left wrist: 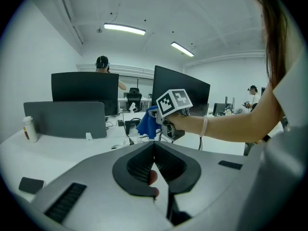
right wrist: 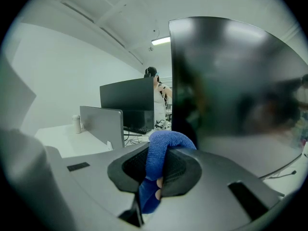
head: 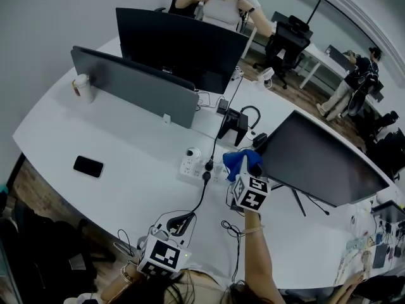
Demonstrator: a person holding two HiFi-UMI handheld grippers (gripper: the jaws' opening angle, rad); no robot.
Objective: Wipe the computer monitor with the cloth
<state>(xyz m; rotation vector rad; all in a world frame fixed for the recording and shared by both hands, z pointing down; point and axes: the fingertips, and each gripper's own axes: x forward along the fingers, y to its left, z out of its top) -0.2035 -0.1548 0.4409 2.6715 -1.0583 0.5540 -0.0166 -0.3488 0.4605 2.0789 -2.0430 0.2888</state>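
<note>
**Watch the pinch, the panel edge and the thin stand**

Your right tongs are clamped on a fold of the blue cloth. It bulges out over the tips and a tail hangs below. In the right gripper view the monitor fills the frame just past that bulge. From the head view the cloth sits at the panel's near side edge. No view settles whether it actually touches the glass.

The main risks, as I judge them:

- **Cloth slipping.** Only a narrow fold is held. Drag across the screen could pull it out or roll the bulge aside.
- **Hard contact.** If the bulge shifts, the bare tips of the tongs could meet the panel and scratch it. Keep the padded part leading.
- **Monitor moving.** It rests on slim splayed legs, and you are at its edge, where a push turns it most easily. Firm pressure could swing it or rock it back.
- **No bracing.** Your left tongs are pressed together with nothing between them and held low near your body, well apart from the screen. Nothing steadies the monitor.
- **Snags.** A power strip and loose cables lie on the table just beside your right arm. A wide sweep could catch them.
</note>
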